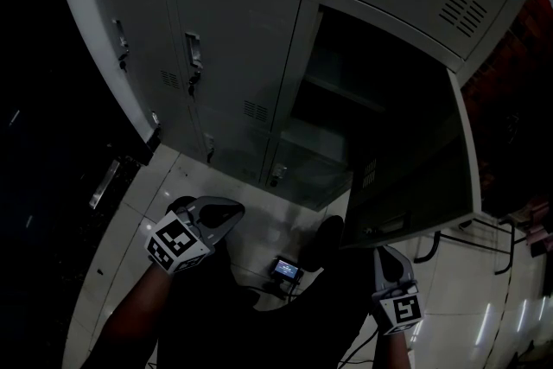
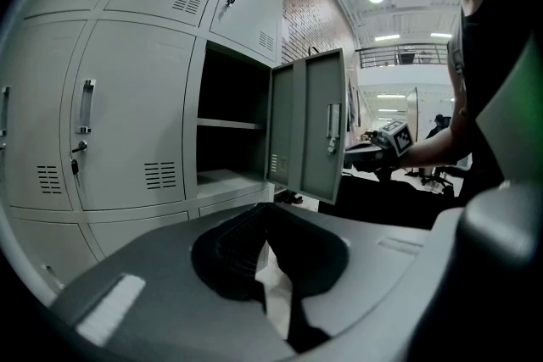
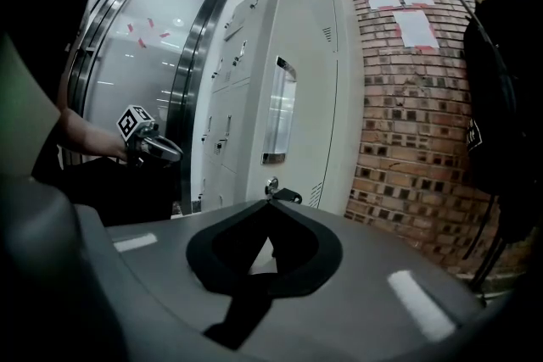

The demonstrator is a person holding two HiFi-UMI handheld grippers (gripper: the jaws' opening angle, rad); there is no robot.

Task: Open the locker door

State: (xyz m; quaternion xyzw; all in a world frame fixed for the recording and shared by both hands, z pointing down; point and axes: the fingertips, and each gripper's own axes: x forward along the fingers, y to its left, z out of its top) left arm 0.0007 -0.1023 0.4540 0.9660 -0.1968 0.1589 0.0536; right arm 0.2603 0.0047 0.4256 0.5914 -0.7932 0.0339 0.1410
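Note:
A grey locker bank [image 1: 233, 56] stands ahead. One door [image 1: 415, 177] hangs swung out to the right, and the dark compartment [image 1: 346, 108] behind it shows a shelf. In the left gripper view the same door [image 2: 310, 127] stands ajar with its handle facing out. My right gripper [image 1: 384, 253] sits just under that door's lower edge. In the right gripper view its shut jaws [image 3: 271, 203] point at the door's outer face, right below the lock [image 3: 273, 186] and the long handle [image 3: 280, 110]. My left gripper [image 1: 232, 212] is low at the left, away from the lockers, with its jaws [image 2: 267, 209] shut and empty.
Closed locker doors [image 2: 136, 123] fill the left and top. A brick wall [image 3: 407, 97] stands right of the open door, and a black bag [image 3: 501, 97] hangs at the far right. A small lit device [image 1: 285, 270] and cables lie on the pale floor [image 1: 138, 212].

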